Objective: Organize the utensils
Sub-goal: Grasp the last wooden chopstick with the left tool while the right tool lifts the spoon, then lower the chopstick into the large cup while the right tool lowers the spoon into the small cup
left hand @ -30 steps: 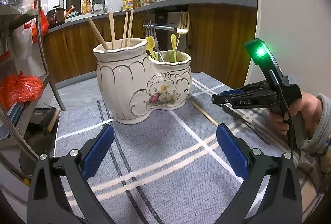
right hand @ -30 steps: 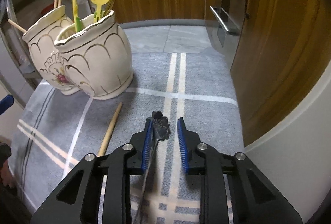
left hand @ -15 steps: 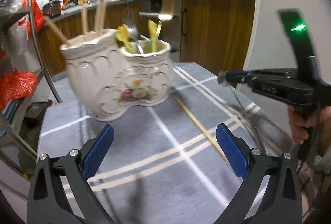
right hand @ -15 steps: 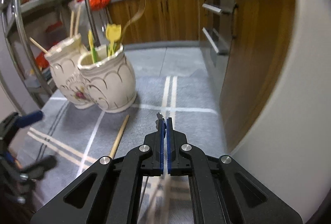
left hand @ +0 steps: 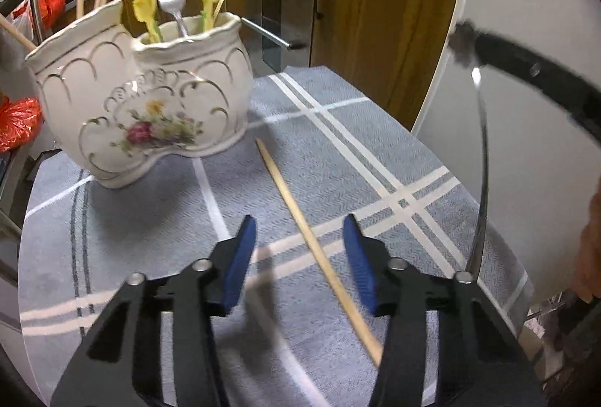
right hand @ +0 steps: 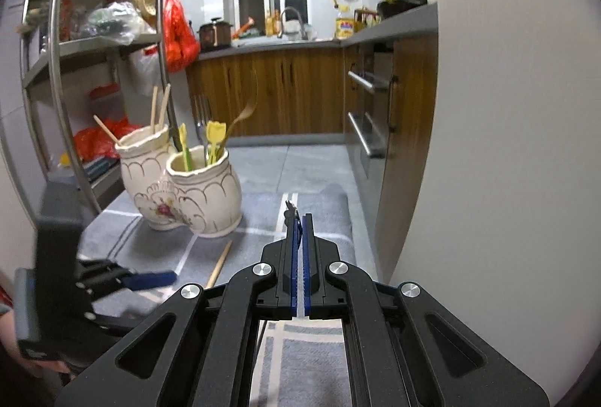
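The right gripper (right hand: 299, 226) now pinches a metal utensil (left hand: 482, 159), lifted off the cloth (left hand: 338, 144) it lay on a second ago. The left gripper (left hand: 300, 256) is closing around the wooden chopstick (left hand: 300, 215) — not yet touching. Both belong in the ceramic holder (left hand: 150, 99) beyond.

Dim warm indoor light; both fisheye views bend hard and vignette black at the corners. Motion blur smears the left view's right edge; soft shadows on the desk (left hand: 338, 151).
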`<state>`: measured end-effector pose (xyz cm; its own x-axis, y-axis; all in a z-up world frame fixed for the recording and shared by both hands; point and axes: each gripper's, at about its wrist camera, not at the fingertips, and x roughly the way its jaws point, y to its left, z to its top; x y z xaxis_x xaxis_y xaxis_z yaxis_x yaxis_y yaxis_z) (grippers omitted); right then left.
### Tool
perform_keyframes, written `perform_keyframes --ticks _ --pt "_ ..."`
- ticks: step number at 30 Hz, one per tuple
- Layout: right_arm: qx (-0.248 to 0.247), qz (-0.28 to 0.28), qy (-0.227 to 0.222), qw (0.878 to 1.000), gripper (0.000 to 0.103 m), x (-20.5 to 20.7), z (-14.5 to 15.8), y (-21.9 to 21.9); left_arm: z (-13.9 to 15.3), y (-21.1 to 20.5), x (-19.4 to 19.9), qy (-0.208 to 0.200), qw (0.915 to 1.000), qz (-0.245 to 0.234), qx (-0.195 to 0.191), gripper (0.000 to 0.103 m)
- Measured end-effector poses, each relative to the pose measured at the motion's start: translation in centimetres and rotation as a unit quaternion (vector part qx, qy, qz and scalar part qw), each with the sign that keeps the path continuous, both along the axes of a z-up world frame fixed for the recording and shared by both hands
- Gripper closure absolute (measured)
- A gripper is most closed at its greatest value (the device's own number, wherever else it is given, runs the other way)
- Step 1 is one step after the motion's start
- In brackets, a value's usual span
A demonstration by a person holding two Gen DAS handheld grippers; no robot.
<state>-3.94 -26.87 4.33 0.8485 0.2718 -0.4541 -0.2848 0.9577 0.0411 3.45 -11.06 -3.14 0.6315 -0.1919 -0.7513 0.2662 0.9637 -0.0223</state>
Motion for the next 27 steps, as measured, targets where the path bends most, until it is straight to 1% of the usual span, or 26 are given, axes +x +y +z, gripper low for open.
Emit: perform_keyframes --ticks 3,5,6,8,11,14,18,21,22,25,27 --pt "0.002 0.001 -0.007 1.0 0.1 -0.2 0.4 0.0 -0.4 -1.1 0.3 0.004 0.9999 -0.004 0.016 0.067" --pt "0.006 0.002 -0.011 1.0 0.1 -0.5 0.7 -0.2 -0.7 -1.3 0.6 0.009 0.9995 0.003 0.03 0.076" --pt "0.006 0.001 -0.013 1.0 0.1 -0.8 0.8 -0.2 -0.7 -1.4 0.8 0.006 0.9995 0.007 0.032 0.079" --pt "0.006 0.003 -0.018 1.0 0.1 -1.1 1.1 -0.3 -0.7 -1.3 1.1 0.005 0.9991 0.017 0.04 0.092" --pt "0.009 0.004 -0.025 1.0 0.1 -1.4 1.5 -0.2 -0.6 -0.7 1.3 0.007 0.999 0.02 0.039 0.095" --pt "0.01 0.003 -0.03 0.999 0.1 -1.7 1.7 0.1 -0.3 0.5 1.0 0.008 0.9997 0.014 0.02 0.097" --pt "0.009 0.003 -0.038 0.999 0.1 -2.2 2.0 0.5 0.4 2.0 0.1 -0.003 1.0 -0.002 0.0 0.097" --pt "0.007 0.002 -0.045 0.999 0.1 -2.4 2.2 0.8 1.4 2.9 -1.4 -0.035 0.999 -0.025 -0.009 0.097" --pt "0.007 0.002 -0.046 0.999 0.1 -2.5 2.3 0.9 1.9 3.3 -2.1 -0.053 0.9981 -0.032 -0.004 0.097" --pt "0.009 0.003 -0.046 0.999 0.1 -2.5 2.5 1.5 3.2 4.6 -3.5 -0.093 0.9943 -0.048 -0.018 0.097" --pt "0.007 0.003 -0.046 0.999 0.1 -2.4 2.6 2.0 4.3 5.9 -4.5 -0.13 0.99 -0.051 -0.022 0.097"
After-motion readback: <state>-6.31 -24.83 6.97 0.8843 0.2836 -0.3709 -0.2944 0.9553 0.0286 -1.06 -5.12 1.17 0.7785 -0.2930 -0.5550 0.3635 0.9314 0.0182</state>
